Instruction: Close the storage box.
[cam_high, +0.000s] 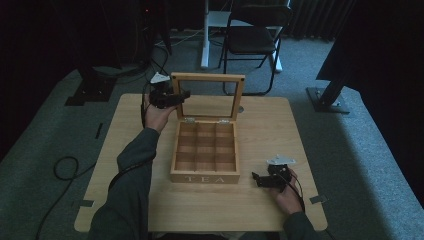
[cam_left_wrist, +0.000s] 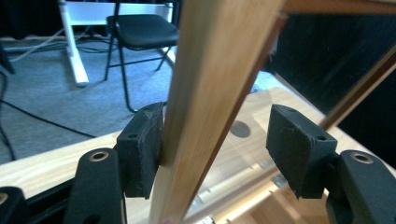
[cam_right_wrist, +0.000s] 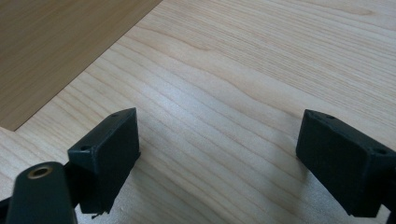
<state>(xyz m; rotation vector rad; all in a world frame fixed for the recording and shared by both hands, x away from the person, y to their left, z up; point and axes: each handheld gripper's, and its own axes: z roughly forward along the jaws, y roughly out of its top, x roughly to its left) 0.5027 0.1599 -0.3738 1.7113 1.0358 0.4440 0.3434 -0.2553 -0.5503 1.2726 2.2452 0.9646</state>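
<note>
Tea box (cam_high: 205, 155), a pale wooden case with TEA lettered on its front wall and nine square compartments inside, sits near the middle of the table (cam_high: 260, 210). Its lid (cam_high: 207, 77) stands upright behind it: a slim wooden frame around a clear pane. The left gripper (cam_high: 184, 95) has the lid's left frame bar between its blunt, matte black pads. In the left gripper view one pad (cam_left_wrist: 140, 149) touches the smooth bar (cam_left_wrist: 210, 93) while the other stands clear of it, so the jaws are parted and not clamped. The right gripper (cam_high: 256, 178) rests low over the table just right of the box's front corner, released, its jaws gaping with only light, grained wood between them (cam_right_wrist: 219, 130). Beyond the table stands a dark folding chair (cam_high: 252, 37) on grey carpet.
</note>
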